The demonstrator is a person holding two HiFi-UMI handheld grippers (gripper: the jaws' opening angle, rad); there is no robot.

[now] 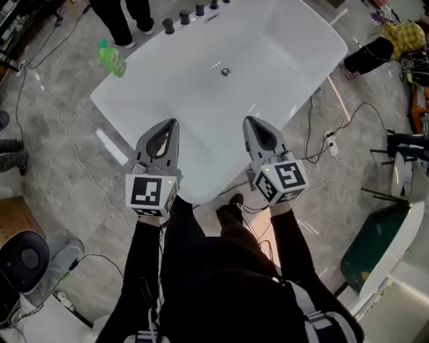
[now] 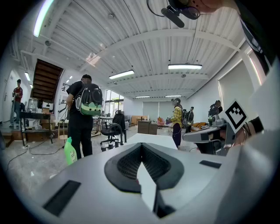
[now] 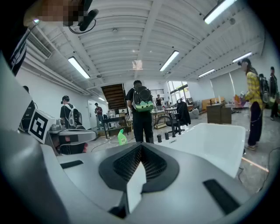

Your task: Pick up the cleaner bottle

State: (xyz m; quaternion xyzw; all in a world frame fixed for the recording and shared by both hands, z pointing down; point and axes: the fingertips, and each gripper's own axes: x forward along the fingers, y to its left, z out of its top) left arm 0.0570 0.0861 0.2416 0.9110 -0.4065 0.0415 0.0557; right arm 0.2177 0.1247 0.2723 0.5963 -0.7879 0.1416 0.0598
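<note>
The cleaner bottle [image 1: 111, 59] is green and stands on the far left corner of the white bathtub [image 1: 295, 40]. It shows small at the left in the left gripper view [image 2: 70, 152] and left of centre in the right gripper view [image 3: 122, 138]. My left gripper [image 1: 173, 123] hovers over the tub's near rim, shut and empty, well short of the bottle. My right gripper [image 1: 248, 120] is level with it to the right, also shut with nothing held. In the gripper views the left gripper [image 2: 141, 146] and the right gripper [image 3: 141, 146] each have their jaws meeting at the tip.
Black taps [image 1: 191, 15] line the tub's far rim, with a drain [image 1: 226, 71] in its floor. A person [image 1: 120, 20] stands just beyond the bottle. Cables and a power strip [image 1: 330, 144] lie on the floor at the right. An office chair [image 1: 23, 258] is at lower left.
</note>
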